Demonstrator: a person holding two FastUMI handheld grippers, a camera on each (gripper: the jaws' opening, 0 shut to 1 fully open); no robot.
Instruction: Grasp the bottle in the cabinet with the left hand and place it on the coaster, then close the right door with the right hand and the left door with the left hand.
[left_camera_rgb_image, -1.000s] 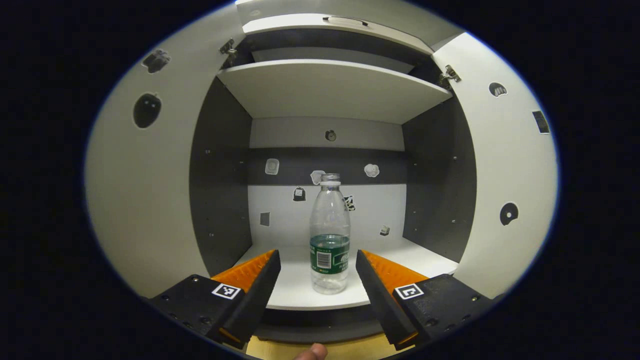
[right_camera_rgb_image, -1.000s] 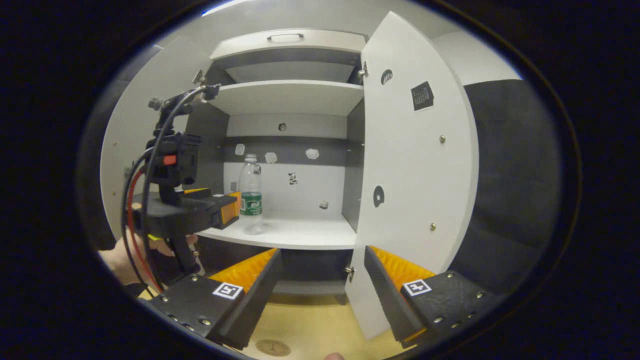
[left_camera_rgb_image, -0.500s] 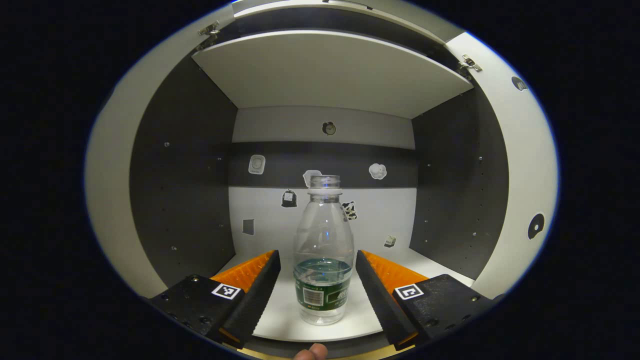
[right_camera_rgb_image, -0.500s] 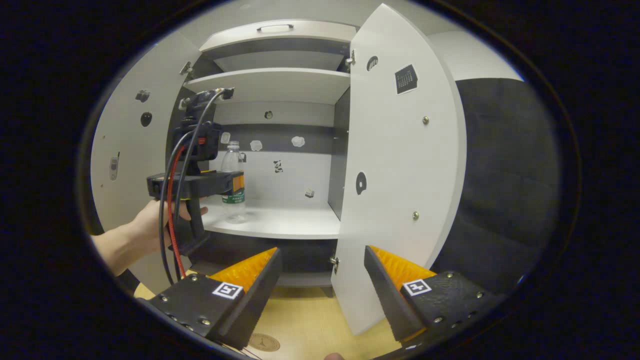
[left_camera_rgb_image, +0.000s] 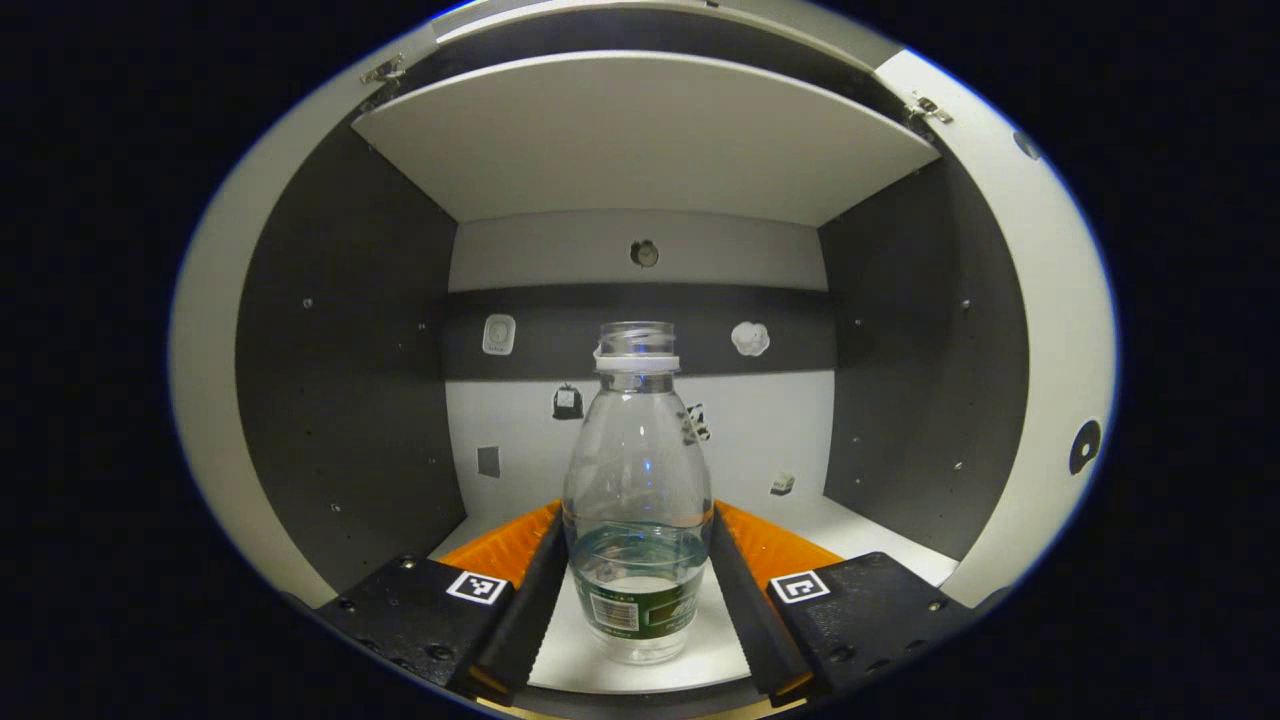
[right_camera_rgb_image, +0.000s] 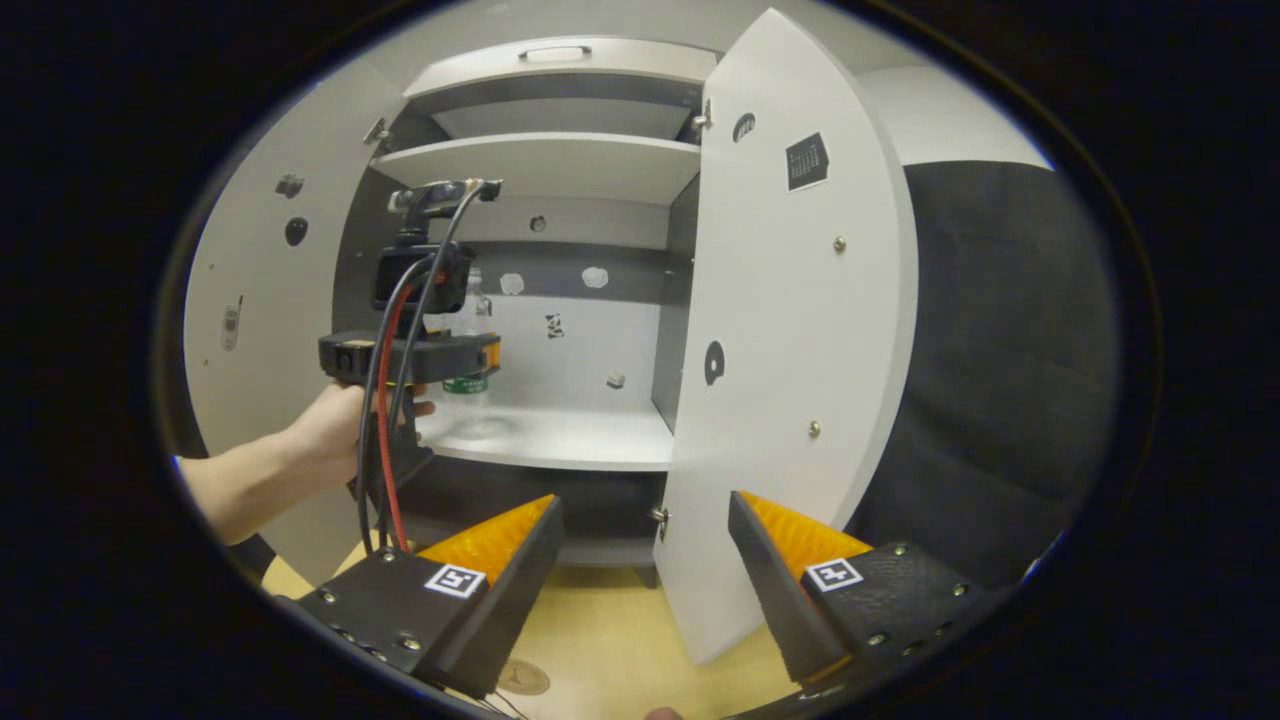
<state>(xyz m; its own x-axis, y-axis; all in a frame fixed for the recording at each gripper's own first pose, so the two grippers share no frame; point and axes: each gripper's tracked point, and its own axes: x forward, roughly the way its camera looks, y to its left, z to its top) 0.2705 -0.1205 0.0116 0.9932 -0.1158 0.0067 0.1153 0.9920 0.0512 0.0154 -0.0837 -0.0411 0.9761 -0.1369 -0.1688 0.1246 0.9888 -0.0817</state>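
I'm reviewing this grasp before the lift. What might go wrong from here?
The bottle has no cap and holds water, so tilting it on the way out may spill. The left gripper sits low on the thin clear body; a hard squeeze could buckle it or push water up. The right door stands open beside the exit path and could be bumped.

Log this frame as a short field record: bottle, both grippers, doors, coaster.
bottle: clear plastic bottle with a green label, uncapped, upright on the white lower cabinet shelf, a little water inside
left gripper: left gripper straddles the bottle's lower body, fingers at both sides; contact cannot be told
right gripper: right gripper open, holding nothing, low in front of the cabinet
right door: white right door open
left door: white left door open
coaster: round brown coaster on the wooden floor, bare
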